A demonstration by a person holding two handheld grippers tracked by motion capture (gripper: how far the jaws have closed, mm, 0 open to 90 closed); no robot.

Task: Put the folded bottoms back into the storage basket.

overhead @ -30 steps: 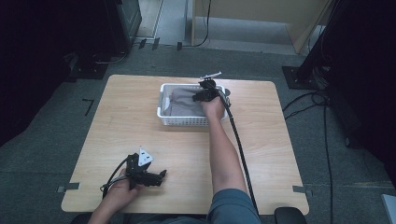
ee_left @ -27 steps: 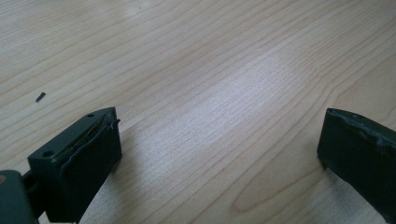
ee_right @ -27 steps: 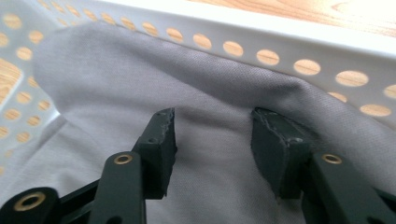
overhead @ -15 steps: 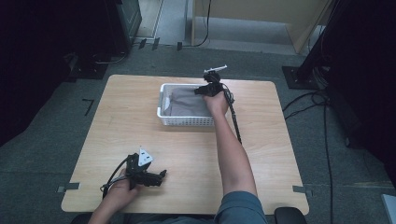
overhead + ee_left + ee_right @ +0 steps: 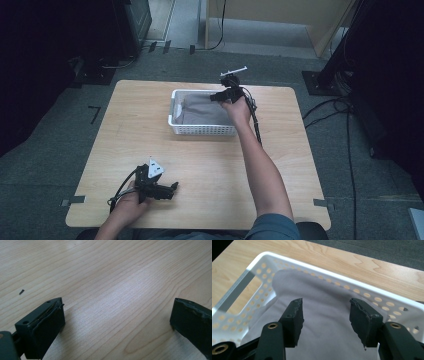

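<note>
A white perforated basket [image 5: 200,129] stands on the far half of the wooden table [image 5: 280,150] and holds a folded grey cloth [image 5: 202,110]. My right gripper [image 5: 216,97] hovers over the basket's far right corner. In the right gripper view its jaws have just been opening, with nothing between them, above the grey cloth [image 5: 324,322] inside the basket [image 5: 252,285]. My left gripper [image 5: 172,189] rests low at the table's near left. In the left gripper view its jaws stand wide apart over bare wood [image 5: 112,290].
A black cable [image 5: 257,127] trails from the right gripper along the forearm. Dark equipment and floor cables surround the table. Tape marks [image 5: 72,201] sit at the near corners. Bare wood lies between the basket and the left gripper.
My right gripper has risen out of the basket, away from the cloth, and its jaws have spread. The left hand has kept still.
</note>
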